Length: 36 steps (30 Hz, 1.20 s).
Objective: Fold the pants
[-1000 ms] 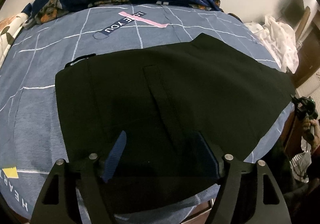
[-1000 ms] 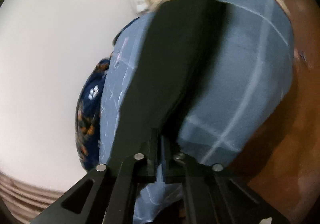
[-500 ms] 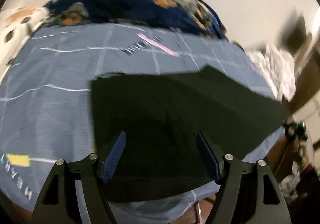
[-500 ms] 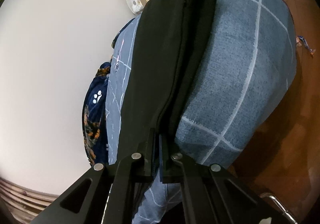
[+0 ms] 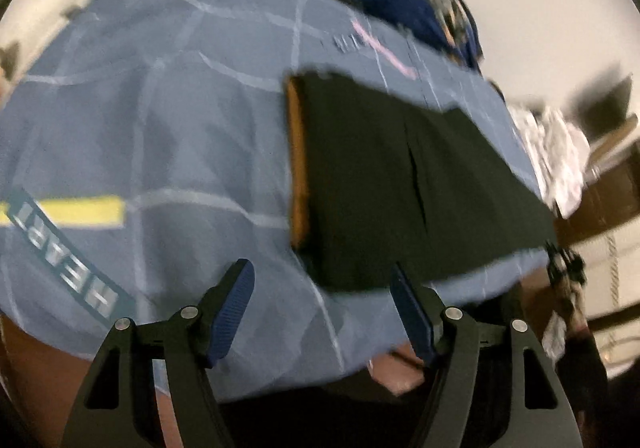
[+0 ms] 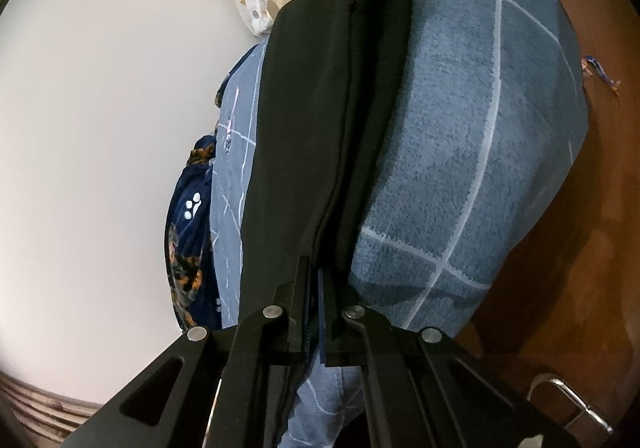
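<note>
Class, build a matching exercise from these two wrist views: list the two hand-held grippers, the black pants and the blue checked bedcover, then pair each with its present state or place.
Things:
1. left hand-held gripper
2. right hand-held gripper
3. black pants
4. blue checked bedcover

States or places:
A. spread under the pants
B. clamped on the pants' edge
C. lying flat, one end pinched
D. jaws apart and closing, nothing between them

Pairs: 1-D, 2-B, 3-C, 4-A
</note>
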{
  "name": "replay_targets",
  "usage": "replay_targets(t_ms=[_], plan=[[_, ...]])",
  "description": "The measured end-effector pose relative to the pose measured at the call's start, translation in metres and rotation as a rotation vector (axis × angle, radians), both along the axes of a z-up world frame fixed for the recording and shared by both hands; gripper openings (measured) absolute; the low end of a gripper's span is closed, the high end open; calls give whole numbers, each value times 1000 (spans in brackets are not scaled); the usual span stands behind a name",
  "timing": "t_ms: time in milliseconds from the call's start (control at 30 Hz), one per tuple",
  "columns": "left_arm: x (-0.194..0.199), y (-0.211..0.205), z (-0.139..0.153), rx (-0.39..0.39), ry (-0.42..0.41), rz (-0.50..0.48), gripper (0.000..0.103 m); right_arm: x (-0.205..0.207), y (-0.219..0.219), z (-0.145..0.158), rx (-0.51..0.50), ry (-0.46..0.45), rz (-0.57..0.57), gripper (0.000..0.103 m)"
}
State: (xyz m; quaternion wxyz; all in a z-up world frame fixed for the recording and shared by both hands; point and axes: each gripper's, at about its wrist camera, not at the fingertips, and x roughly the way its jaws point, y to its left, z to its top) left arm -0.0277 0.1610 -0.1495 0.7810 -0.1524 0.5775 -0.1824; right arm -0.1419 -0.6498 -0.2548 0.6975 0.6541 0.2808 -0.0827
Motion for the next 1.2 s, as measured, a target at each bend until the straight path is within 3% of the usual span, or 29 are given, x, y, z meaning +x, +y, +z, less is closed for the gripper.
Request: replay_targets(t_ms=[100, 267, 300, 367, 433, 567, 700, 833, 933, 1033, 1100, 1200], plan=[[-2, -8, -10, -50, 58, -23, 70, -1, 0, -2, 16, -4, -6, 0], [8, -5, -21, -159, 95, 41, 68, -1, 1, -3, 17, -4, -14, 0], [10, -6, -22, -171, 98, 44, 63, -1, 1, -3, 21, -4, -15, 0], [12, -13, -20, -129, 81, 25, 37, -1, 0, -4, 28, -2, -14, 0], [11, -19, -17, -42, 51, 12, 28, -1, 0, -4, 27, 0, -12, 0], [14, -16, -8, 18, 12, 60, 9, -2, 1, -5, 43, -7, -23, 0], [21, -19, 16, 71, -77, 61, 6, 0, 2, -3, 39, -7, -19, 2], [31, -12, 5, 133, -57, 96, 4, 4, 5, -3, 41, -9, -4, 2], [30, -1, -12, 94, 5, 130, 3, 5, 6, -5, 42, -17, 0, 2], [24, 11, -2, -4, -18, 157, 4, 5, 5, -6, 49, -19, 5, 2], [24, 17, -2, -81, 53, 149, 7, 5, 5, -6, 50, -16, 5, 2], [22, 18, -13, -134, 164, 149, 27, 6, 5, -6, 43, -15, 5, 2]])
